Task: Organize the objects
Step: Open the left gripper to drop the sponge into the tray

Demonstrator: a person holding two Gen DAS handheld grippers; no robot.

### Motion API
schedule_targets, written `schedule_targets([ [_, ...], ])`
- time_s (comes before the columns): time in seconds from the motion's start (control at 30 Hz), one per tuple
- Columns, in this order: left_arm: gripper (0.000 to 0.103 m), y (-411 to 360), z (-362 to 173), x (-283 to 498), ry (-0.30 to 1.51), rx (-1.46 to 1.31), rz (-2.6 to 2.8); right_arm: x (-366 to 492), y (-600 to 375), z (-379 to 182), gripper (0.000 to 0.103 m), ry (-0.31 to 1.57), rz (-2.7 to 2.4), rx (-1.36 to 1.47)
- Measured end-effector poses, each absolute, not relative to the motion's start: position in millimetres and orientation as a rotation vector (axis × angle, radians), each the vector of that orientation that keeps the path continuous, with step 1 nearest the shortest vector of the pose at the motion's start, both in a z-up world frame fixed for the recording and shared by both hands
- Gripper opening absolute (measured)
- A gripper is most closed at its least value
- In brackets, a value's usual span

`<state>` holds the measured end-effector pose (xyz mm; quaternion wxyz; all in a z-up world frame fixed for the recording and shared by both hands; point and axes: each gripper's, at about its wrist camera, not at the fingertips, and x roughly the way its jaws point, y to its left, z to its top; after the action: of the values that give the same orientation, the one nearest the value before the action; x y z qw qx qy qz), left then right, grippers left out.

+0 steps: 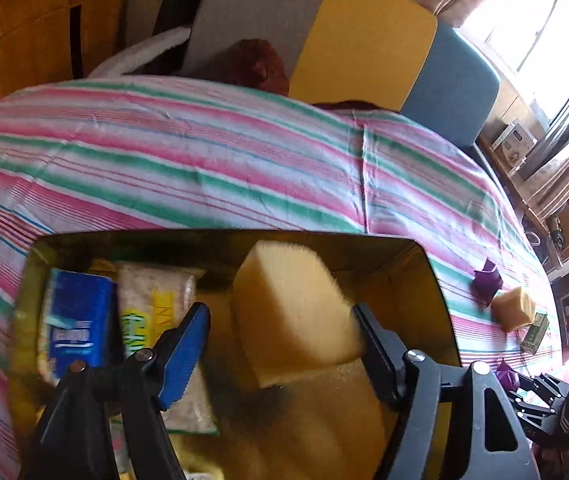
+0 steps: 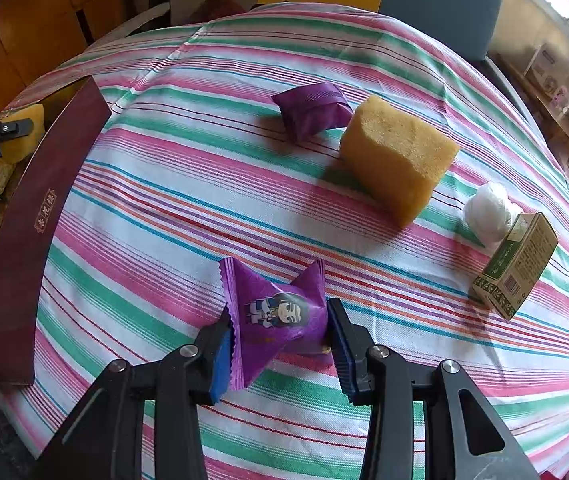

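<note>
In the left wrist view my left gripper (image 1: pixel 280 312) hangs over an open dark box (image 1: pixel 424 264) with a golden inside. Its jaws stand wide, and a blurred yellow sponge block (image 1: pixel 288 296) sits between them, apart from the blue left pad (image 1: pixel 182 348). In the right wrist view my right gripper (image 2: pixel 280 312) is shut on a purple snack packet (image 2: pixel 272 304) with a cartoon figure, low over the striped cloth (image 2: pixel 164 184). A second purple packet (image 2: pixel 312 110) and another yellow sponge (image 2: pixel 396 156) lie farther back on the cloth.
Inside the box lie a blue packet (image 1: pixel 76 316) and a clear bag with a yellow-green label (image 1: pixel 152 304). A white ball (image 2: pixel 488 212) and a green carton (image 2: pixel 520 264) stand at the cloth's right. The box's maroon wall (image 2: pixel 44 216) runs along the left. Chairs stand behind the table.
</note>
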<state>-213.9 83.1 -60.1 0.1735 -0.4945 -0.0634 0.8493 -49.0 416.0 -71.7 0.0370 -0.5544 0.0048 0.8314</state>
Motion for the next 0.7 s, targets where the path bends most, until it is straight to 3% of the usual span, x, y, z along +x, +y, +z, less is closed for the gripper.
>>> schedule_targets([
  [0.27,0.073,64.3,-13.4,-160.1,-0.145,-1.271,2.494,-52.3,417.9,-70.4,0.046,0.01,2.536,-1.707],
  [0.7,0.073,94.2,2.1,-16.4,0.269,-0.871,2.699,-52.0,414.6,-67.9,0.045,-0.056,2.544,-1.697],
])
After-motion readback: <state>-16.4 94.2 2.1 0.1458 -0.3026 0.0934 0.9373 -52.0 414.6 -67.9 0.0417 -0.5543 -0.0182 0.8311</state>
